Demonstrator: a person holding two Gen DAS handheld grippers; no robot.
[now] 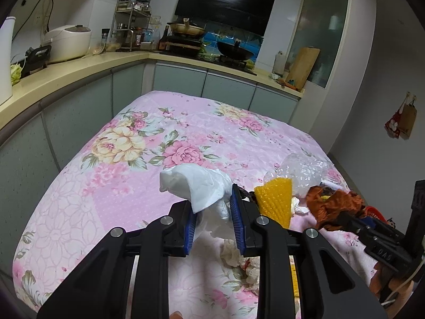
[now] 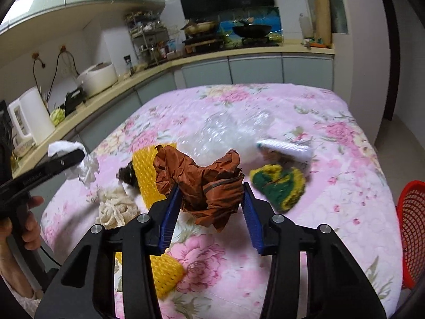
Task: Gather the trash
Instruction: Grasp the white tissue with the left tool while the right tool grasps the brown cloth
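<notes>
My left gripper (image 1: 212,207) is shut on a white plastic bag (image 1: 196,183), which bulges out above its blue pads. In the right wrist view that gripper (image 2: 66,156) shows at the far left with the white bag (image 2: 63,146) at its tip. Between the blue pads of my right gripper (image 2: 211,194) sits a crumpled brown wrapper (image 2: 202,178), touching both pads and held over the floral tablecloth (image 2: 332,159). More trash lies around it: yellow foam netting (image 2: 144,170), clear bubble wrap (image 2: 225,135), a green and yellow knitted scrap (image 2: 279,186), a cream cloth (image 2: 114,207) and a white tissue (image 2: 87,170).
A red mesh basket (image 2: 413,234) stands off the table's right edge. A silvery packet (image 2: 284,146) lies behind the knitted scrap. The kitchen counter (image 1: 79,69) with a rice cooker (image 1: 67,42) and a stove runs along the left and the back. A hand (image 2: 29,226) grips the left tool.
</notes>
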